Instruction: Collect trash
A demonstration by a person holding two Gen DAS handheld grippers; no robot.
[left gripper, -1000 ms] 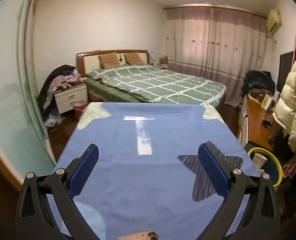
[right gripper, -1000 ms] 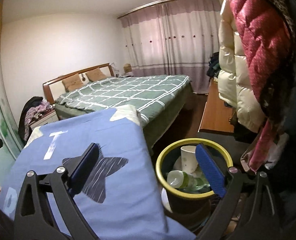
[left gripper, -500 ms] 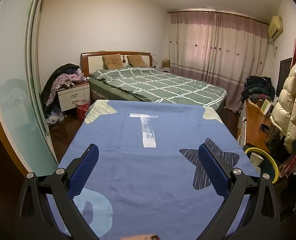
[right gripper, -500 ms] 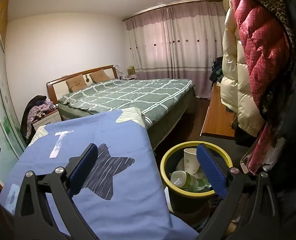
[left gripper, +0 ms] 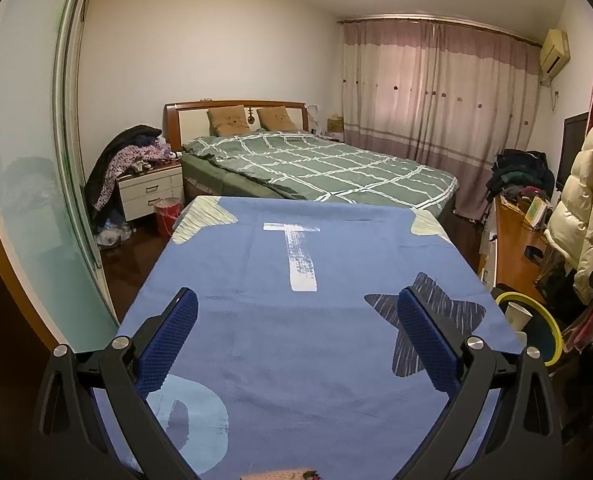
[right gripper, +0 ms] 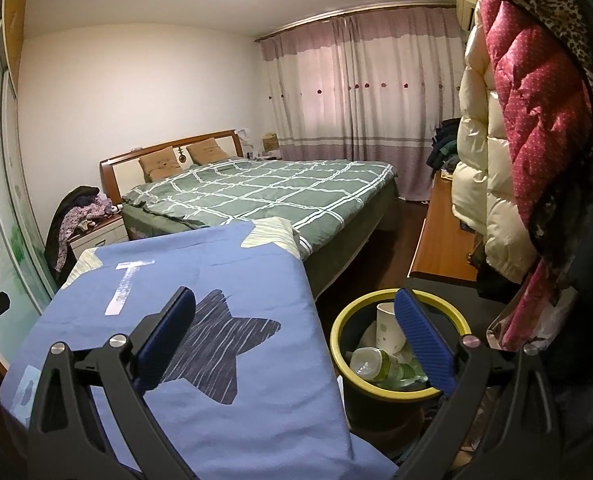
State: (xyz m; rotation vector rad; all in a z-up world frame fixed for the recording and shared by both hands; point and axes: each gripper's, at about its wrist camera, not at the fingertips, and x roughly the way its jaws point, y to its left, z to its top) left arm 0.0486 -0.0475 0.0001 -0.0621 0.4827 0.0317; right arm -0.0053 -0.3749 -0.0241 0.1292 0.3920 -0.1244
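Left gripper hangs over the blue cloth on the surface, jaws wide apart, holding nothing. Right gripper is likewise empty with jaws apart, above the cloth's right edge. The yellow-rimmed bin stands on the floor just beside the surface, containing 1 paper cup and 1 plastic bottle.

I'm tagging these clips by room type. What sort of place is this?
A lived-in home bedroom, it seems. A bed with a green checked cover and wooden headboard stands before drawn curtains, a nightstand piled with clothes is beside it, and a yellow-rimmed bin holds trash.
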